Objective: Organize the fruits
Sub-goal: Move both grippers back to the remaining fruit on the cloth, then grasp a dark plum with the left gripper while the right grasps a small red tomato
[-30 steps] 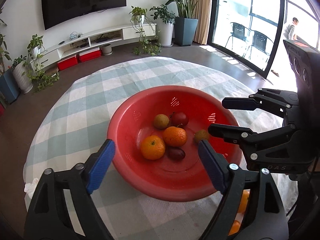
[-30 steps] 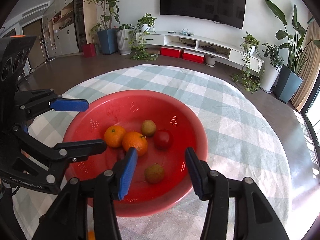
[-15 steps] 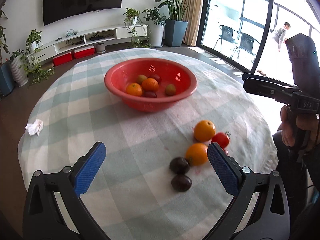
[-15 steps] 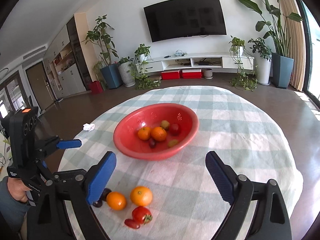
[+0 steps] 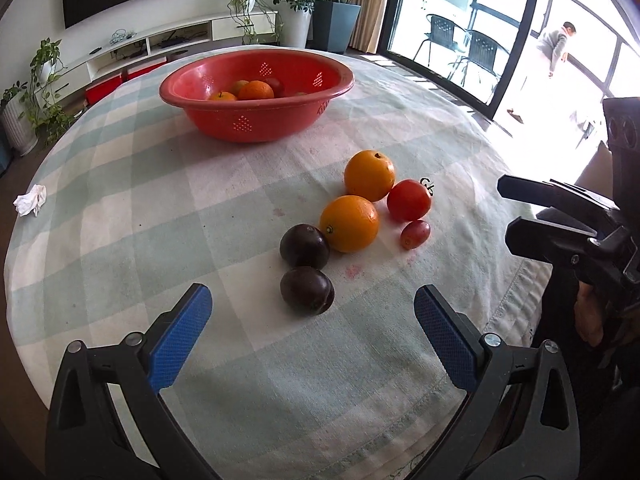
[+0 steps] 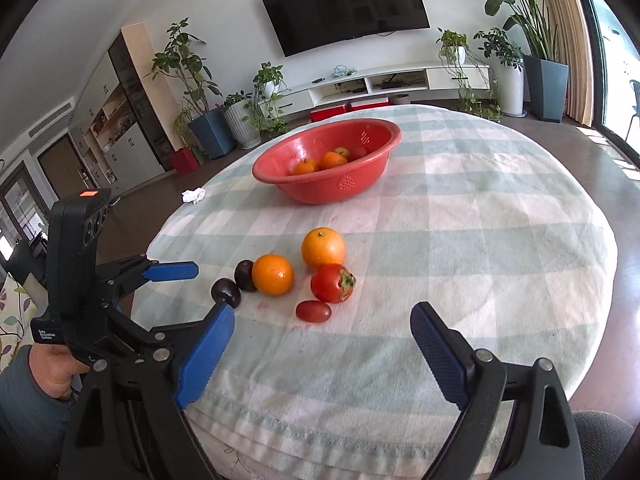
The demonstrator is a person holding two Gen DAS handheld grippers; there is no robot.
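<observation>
A red colander bowl (image 5: 256, 120) (image 6: 328, 188) with several fruits in it stands far back on the checked cloth. Loose fruit lies nearer in a cluster: two oranges (image 5: 369, 176) (image 5: 349, 223), a tomato (image 5: 409, 200), a small red grape tomato (image 5: 416, 234) and two dark plums (image 5: 304, 246) (image 5: 307, 290). My left gripper (image 5: 313, 291) hangs open just short of the nearer plum and touches nothing. In the right wrist view my right gripper (image 6: 322, 310) faces the grape tomato (image 6: 314, 311). Its jaws are wide and closing slightly, with nothing between them.
A crumpled tissue (image 5: 30, 205) lies at the cloth's left edge. The cloth's hem (image 6: 320, 432) runs just below both grippers. Each gripper shows at the side of the other's view, held by a hand (image 6: 56, 372). Plants and a TV cabinet stand behind.
Both grippers have pulled back from over the bowl to the table's near edge, so the loose fruit came into view. The right jaws have opened much wider.
</observation>
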